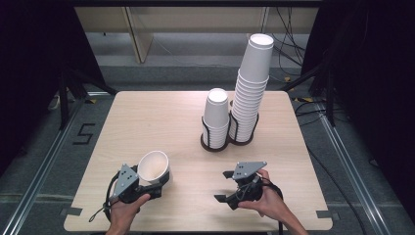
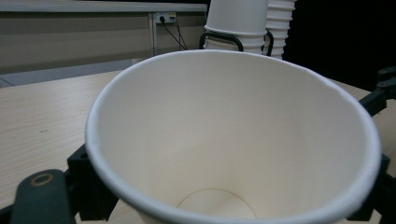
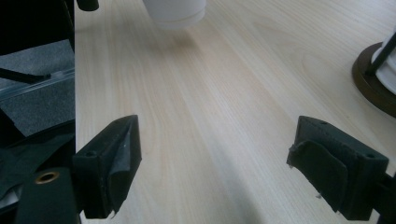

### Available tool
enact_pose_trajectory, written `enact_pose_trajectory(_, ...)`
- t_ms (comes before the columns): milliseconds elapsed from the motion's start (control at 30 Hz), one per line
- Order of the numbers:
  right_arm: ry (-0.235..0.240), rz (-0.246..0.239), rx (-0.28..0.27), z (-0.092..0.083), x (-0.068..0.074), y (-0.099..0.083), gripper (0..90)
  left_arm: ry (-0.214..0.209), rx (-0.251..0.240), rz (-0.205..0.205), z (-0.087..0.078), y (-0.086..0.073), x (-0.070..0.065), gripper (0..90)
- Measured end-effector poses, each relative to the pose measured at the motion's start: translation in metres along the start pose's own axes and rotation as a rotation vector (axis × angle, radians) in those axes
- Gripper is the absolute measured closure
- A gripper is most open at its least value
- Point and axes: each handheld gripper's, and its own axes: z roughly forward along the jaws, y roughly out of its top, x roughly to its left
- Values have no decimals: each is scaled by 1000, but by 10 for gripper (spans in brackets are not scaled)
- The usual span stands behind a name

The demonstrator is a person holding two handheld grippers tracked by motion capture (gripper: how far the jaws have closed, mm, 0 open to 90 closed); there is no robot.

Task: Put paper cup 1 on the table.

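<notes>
I saw the white paper cup pinched between the jaws of the left gripper, its open mouth tilted up and away from the hand, near the front left of the pale wooden table; the right gripper stood with its jaws spread wide and nothing between them, just above the bare wood, well apart from the cup. The left gripper view gave me the cup's empty inside and round bottom, with the two stacks of white paper cups in a black wire holder behind its rim; the right gripper view gave me the cup's base from outside, and the holder's dark round foot. Both hands held low near the table's front edge, the right one turned towards the left.
</notes>
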Motion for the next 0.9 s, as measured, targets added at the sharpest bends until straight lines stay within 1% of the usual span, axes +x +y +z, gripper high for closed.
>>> enact_pose_trajectory(33, -1, 9, 1, -1, -1, -1, 166, 3, -1, 2, 2, 0, 2, 142)
enact_pose_trajectory(67, -4, 3, 1, -1, -2, -2, 166, 6, -2, 4, 4, 0, 3, 142)
enact_pose_trajectory(100, -11, 26, 8, -2, -1, -3, 166, 14, 4, 2, 6, 0, 6, 142)
enact_pose_trajectory(167, -17, 14, 2, -3, -2, -5, 166, 18, 7, -13, 10, 1, 11, 142)
enact_pose_trajectory(267, -18, 19, 19, -4, 0, -7, 169, 35, 7, -21, 15, 2, 18, 142)
enact_pose_trajectory(333, -21, -2, 19, -5, 0, -8, 173, 46, 4, -26, 19, 4, 24, 142)
enact_pose_trajectory(367, -13, 16, 28, -5, 1, -9, 173, 46, 6, -34, 21, 5, 27, 142)
enact_pose_trajectory(467, -21, 21, 22, -7, 0, -11, 173, 66, 0, -58, 28, 9, 35, 142)
enact_pose_trajectory(600, -31, 28, 17, -9, -2, -13, 173, 82, 1, -59, 40, 14, 41, 142)
enact_pose_trajectory(700, -27, 30, 18, -12, -2, -14, 173, 87, 2, -40, 49, 18, 45, 142)
enact_pose_trajectory(733, -29, 27, 15, -12, -3, -15, 173, 97, 6, -29, 52, 20, 47, 142)
enact_pose_trajectory(767, -36, 26, 14, -13, -3, -15, 173, 100, 3, -34, 56, 21, 49, 142)
enact_pose_trajectory(800, -38, 42, 20, -14, -2, -16, 173, 100, 3, -42, 59, 21, 52, 142)
enact_pose_trajectory(900, -38, 25, 17, -14, -4, -18, 173, 128, 7, -50, 70, 23, 61, 142)
